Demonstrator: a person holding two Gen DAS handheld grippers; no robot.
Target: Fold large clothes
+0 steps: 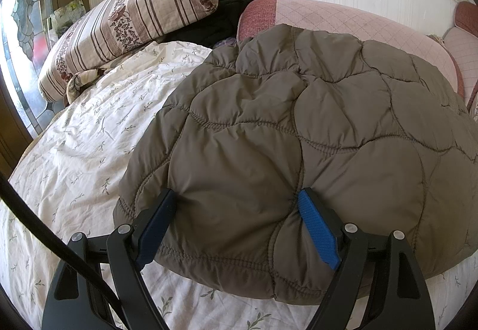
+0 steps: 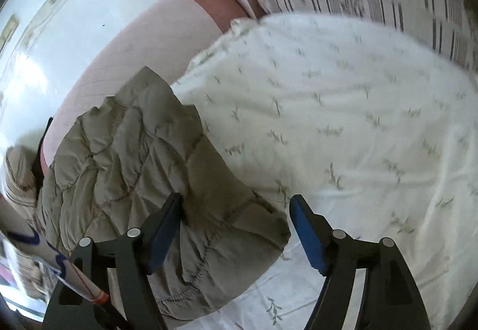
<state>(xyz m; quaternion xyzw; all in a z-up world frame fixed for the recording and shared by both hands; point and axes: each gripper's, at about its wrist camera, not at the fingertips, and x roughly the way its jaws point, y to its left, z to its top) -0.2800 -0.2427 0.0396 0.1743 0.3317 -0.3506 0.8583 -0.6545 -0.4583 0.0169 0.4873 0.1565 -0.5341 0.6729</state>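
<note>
Nearest to me, the left gripper (image 1: 236, 225) has its jaws spread wide over the near hem of the quilted jacket (image 1: 298, 135). The puffy cloth bulges up between the blue pads (image 1: 319, 230), which dent it on both sides. It looks more like pressing down into the padding than a firm pinch, though I cannot be sure how hard they bear on it.

The right gripper (image 2: 236, 231) is also spread. One pad sinks into the jacket's corner (image 2: 209, 240), the other stands clear over the bedsheet (image 2: 343, 120), so nothing is clamped there. That view is smeared.

The jacket lies as a compact, rounded bundle on the sheet, its seams showing, no sleeve trailing out that I can see. Beyond the jacket, a pink quilted cushion (image 1: 343, 22) lies against the white wall. Beyond it to the left, a striped pillow (image 1: 134, 19) sits with dark clothing (image 1: 227, 19) tucked beside it.

I judge the fold to be far along, at the stage of flattening and squaring the bundle. Next, both tools would need to press or pat the padding level, or close on the near hem for one last fold. The fill is springy, so the layers could pop open once let go.
</note>
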